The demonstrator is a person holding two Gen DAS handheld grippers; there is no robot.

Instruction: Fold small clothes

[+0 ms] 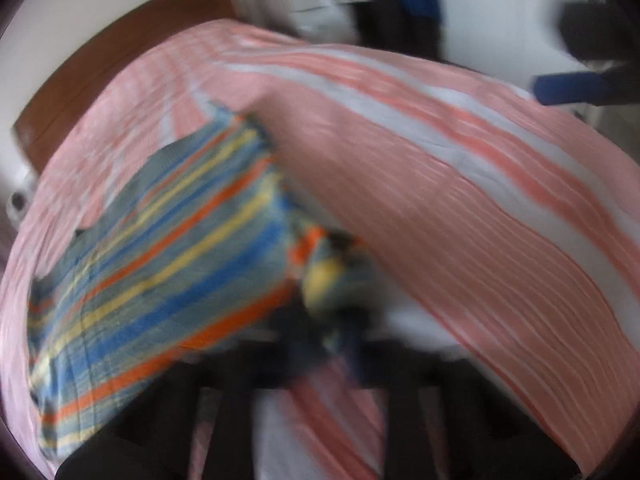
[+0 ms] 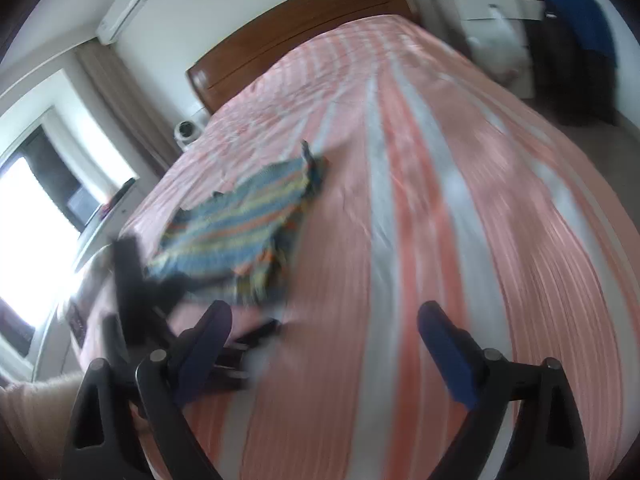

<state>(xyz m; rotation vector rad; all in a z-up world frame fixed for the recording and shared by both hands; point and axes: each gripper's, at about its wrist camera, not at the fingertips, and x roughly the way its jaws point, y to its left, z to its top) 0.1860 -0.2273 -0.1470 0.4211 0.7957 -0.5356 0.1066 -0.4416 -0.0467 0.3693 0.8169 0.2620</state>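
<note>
Jaws, right gripper (image 2: 324,344): spread wide, blue pads well apart, nothing between them; I hold it above bare bedspread, near the garment's near edge but not touching it.

Jaws, left gripper (image 1: 332,280): view heavily smeared; a bunched corner of cloth sits right at the fingertips, so I judge them clamped on it, though I cannot confirm the pinch from this blur.

Item: striped garment (image 2: 236,220), small, bands of blue, orange, yellow and grey. Position: lying on the bed toward its left side, mostly flat, near corner gathered and lifted at the left gripper. In the left wrist view the striped garment (image 1: 160,264) fills the lower left of the frame, running away from the fingertips.

Step in hand, as I read it: carrying the held corner over to make a fold. Handling notes:
- Keep the left pinch firm; thin knit slips if the grip loosens mid-swing.
- Move low and slow so the free part drags flat, not bunched.
- Bring the right gripper down on the opposite edge to pin or match it, keeping edges parallel to the stripes.
- Release only once the corner rests on cloth.

Support: bedspread (image 2: 440,240), pink and white stripes, slightly rippled.

Surroundings: wooden headboard (image 2: 304,32) at the far end; wall air conditioner (image 2: 128,4) upper left; blue cloth (image 2: 580,16) hung at upper right.
</note>
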